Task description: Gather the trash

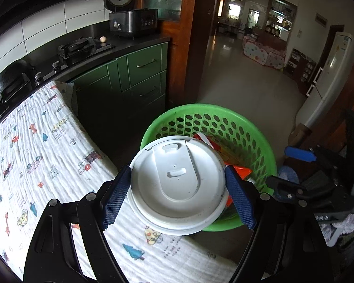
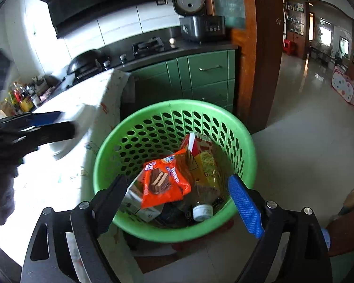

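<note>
Just above the near rim of the green basket (image 1: pixel 153 127), in the lower middle of the left wrist view, the left tool (image 1: pixel 178 188) pinches a white lidded cup (image 1: pixel 177 184) by its sides, one blue pad on each side of the lid. The cup stands upright with its lid facing the camera, so its long axis runs away from the lens, roughly down toward the floor. It hangs partly over the basket's opening and partly over the edge of the counter (image 1: pixel 47 153) with its printed cloth, at lower left. My reading is that the coming drop turns on this: the basket's open mouth lies ahead and slightly to the upper right of the cup, so the cup needs to travel a little farther that way before it is let go.

Over the basket in the right wrist view, the right tool (image 2: pixel 177 193) is spread wide with nothing between its pads. Below it lie an orange snack wrapper (image 2: pixel 165 184), a red and yellow carton (image 2: pixel 200 151) and a clear bottle with a white cap (image 2: pixel 201 210). Both tools tilt downward toward the basket; the left one carries the load and is the one to act.
</note>
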### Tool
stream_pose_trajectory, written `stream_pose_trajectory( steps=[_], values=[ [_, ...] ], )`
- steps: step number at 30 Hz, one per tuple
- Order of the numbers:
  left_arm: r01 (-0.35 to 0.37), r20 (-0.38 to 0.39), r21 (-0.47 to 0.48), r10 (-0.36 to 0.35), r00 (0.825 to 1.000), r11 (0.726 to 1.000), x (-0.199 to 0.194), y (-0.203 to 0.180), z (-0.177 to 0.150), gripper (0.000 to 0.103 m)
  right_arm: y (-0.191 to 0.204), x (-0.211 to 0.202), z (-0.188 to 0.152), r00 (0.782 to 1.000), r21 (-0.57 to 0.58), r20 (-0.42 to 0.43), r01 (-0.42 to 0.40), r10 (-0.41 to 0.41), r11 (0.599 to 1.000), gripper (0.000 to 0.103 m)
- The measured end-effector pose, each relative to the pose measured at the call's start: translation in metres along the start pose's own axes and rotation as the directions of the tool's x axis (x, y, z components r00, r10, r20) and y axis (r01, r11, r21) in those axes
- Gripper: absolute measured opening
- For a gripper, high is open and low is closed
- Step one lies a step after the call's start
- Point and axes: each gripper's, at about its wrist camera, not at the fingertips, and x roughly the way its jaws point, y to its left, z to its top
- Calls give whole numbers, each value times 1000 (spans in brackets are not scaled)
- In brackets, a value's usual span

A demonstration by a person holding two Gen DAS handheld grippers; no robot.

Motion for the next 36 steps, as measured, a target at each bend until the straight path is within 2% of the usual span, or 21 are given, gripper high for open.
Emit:
stream_pose_trajectory(
  steps=[8, 11, 17, 29, 36],
  values=[
    [31, -2, 15, -31, 1000, 999, 16, -20, 11, 80, 6, -33, -15, 997, 16, 71, -22, 21, 1000, 87],
    [42, 8, 23, -43, 999, 999, 13, -22, 11, 86, 10, -39, -17, 996, 15, 86, -28, 27, 999, 88],
    [36, 28, 25, -36, 999, 999, -2, -18, 5, 88, 19, -46, -25, 993, 17, 117, -34, 32, 999, 89],
    [-47, 121, 0, 47, 992, 999, -72, 6, -31, 96, 50, -55, -33, 991, -16, 136, -8, 10, 1000, 93],
    [-123, 143, -77, 133, 981, 989, -115, 38, -69, 98, 75, -62, -41, 987, -23, 159, -22, 25, 999, 94]
  ],
)
